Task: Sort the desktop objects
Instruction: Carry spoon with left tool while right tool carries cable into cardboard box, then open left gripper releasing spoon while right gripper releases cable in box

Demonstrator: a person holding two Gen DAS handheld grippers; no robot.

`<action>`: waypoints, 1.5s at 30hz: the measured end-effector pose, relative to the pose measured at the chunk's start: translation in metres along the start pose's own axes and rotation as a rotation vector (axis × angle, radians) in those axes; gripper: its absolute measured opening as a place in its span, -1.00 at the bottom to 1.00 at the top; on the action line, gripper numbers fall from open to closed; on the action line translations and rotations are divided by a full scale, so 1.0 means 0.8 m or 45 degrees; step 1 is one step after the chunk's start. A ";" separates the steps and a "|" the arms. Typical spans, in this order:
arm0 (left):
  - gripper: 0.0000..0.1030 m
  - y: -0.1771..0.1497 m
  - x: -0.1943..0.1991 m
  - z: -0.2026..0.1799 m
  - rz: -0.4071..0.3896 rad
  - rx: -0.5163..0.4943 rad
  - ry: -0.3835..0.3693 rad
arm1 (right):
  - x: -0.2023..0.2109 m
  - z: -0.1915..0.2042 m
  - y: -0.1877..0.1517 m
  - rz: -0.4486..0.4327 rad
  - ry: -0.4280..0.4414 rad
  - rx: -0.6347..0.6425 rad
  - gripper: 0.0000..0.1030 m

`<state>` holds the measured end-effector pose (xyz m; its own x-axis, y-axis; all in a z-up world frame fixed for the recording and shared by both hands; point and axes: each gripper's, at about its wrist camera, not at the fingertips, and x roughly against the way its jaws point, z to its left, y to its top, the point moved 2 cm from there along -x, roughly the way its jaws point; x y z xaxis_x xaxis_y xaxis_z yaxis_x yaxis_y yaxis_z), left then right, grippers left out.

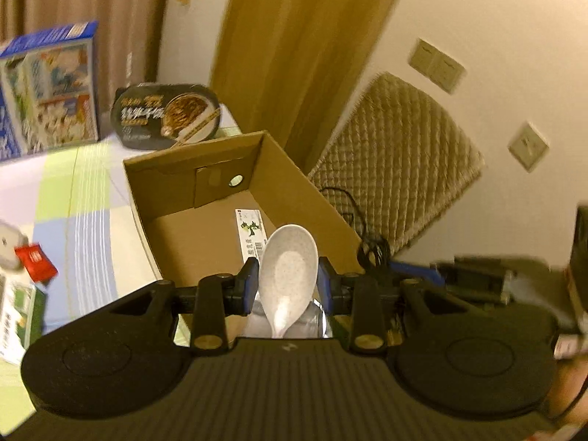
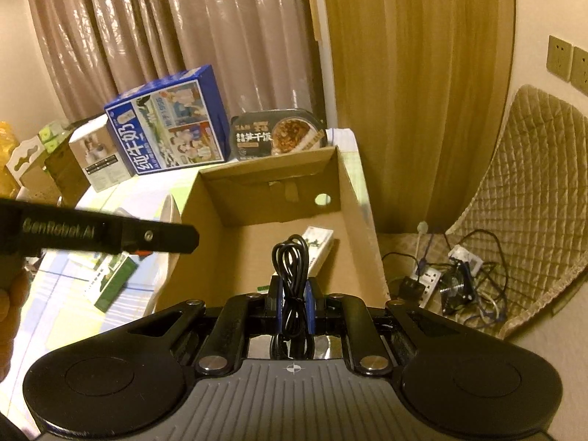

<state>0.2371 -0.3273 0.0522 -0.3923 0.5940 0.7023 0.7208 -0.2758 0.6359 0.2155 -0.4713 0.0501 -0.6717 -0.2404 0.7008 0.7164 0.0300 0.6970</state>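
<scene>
Left gripper [image 1: 288,281] tilted downward, jaws partly apart and clamped on a white spoon [image 1: 288,268], blue pads [image 1: 251,275] touching both sides of the bowl. Right gripper [image 2: 293,301] also angled down, jaws nearly together, pinching a coiled black cable [image 2: 292,268]. Left gripper's body crosses the right wrist view at left (blurred), with part of a hand [image 2: 9,294] at the frame edge.
</scene>
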 end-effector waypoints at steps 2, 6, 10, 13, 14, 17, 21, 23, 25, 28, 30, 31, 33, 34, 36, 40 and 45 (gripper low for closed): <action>-0.46 0.002 -0.009 0.010 -0.008 0.086 -0.009 | -0.007 -0.002 0.000 0.008 -0.003 -0.001 -0.83; -0.45 0.001 -0.026 0.024 -0.029 0.203 -0.022 | -0.022 -0.008 -0.001 0.027 0.000 -0.016 -0.83; -0.46 -0.005 -0.041 0.033 -0.022 0.244 0.004 | -0.033 -0.009 -0.003 0.048 0.009 -0.025 -0.83; -0.46 -0.013 -0.042 0.046 -0.035 0.275 0.034 | -0.039 -0.011 -0.004 0.052 0.023 -0.036 -0.82; -0.46 -0.015 -0.042 0.051 -0.036 0.282 0.041 | -0.041 -0.012 -0.004 0.046 0.034 -0.051 -0.82; -0.46 -0.020 -0.036 0.063 -0.054 0.279 0.066 | -0.042 -0.018 -0.002 0.013 0.062 -0.107 -0.78; -0.45 -0.024 -0.023 0.068 -0.074 0.240 0.081 | -0.032 -0.023 0.000 -0.027 0.047 -0.132 -0.63; -0.40 -0.027 -0.013 0.070 -0.091 0.223 0.088 | -0.023 -0.024 -0.001 -0.045 0.036 -0.134 -0.50; -0.35 -0.030 -0.002 0.073 -0.109 0.207 0.094 | -0.014 -0.022 -0.004 -0.060 0.032 -0.136 -0.30; -0.25 -0.040 0.016 0.077 -0.129 0.174 0.120 | -0.005 -0.013 -0.010 -0.055 0.032 -0.133 -0.15; -0.21 -0.048 0.028 0.081 -0.133 0.153 0.133 | 0.001 -0.002 -0.016 -0.047 0.029 -0.111 0.04; -0.19 -0.053 0.034 0.083 -0.134 0.150 0.141 | 0.004 0.005 -0.019 -0.044 0.027 -0.094 0.15; -0.11 -0.063 0.046 0.088 -0.133 0.138 0.156 | 0.010 0.018 -0.026 -0.040 0.020 -0.071 0.34; 0.01 -0.068 0.052 0.090 -0.133 0.128 0.166 | 0.013 0.024 -0.029 -0.038 0.018 -0.062 0.43; 0.14 -0.078 0.065 0.095 -0.138 0.105 0.187 | 0.018 0.038 -0.034 -0.033 0.016 -0.041 0.50; 0.32 -0.094 0.094 0.108 -0.141 0.076 0.198 | 0.027 0.066 -0.040 -0.030 0.006 0.013 0.71; 0.62 -0.110 0.135 0.127 -0.177 0.057 0.250 | 0.034 0.100 -0.042 -0.027 0.014 0.081 0.88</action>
<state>0.1893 -0.1619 0.0395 -0.5898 0.4644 0.6607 0.6752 -0.1654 0.7189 0.1584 -0.4011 0.0578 -0.6843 -0.2522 0.6842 0.6883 0.0864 0.7202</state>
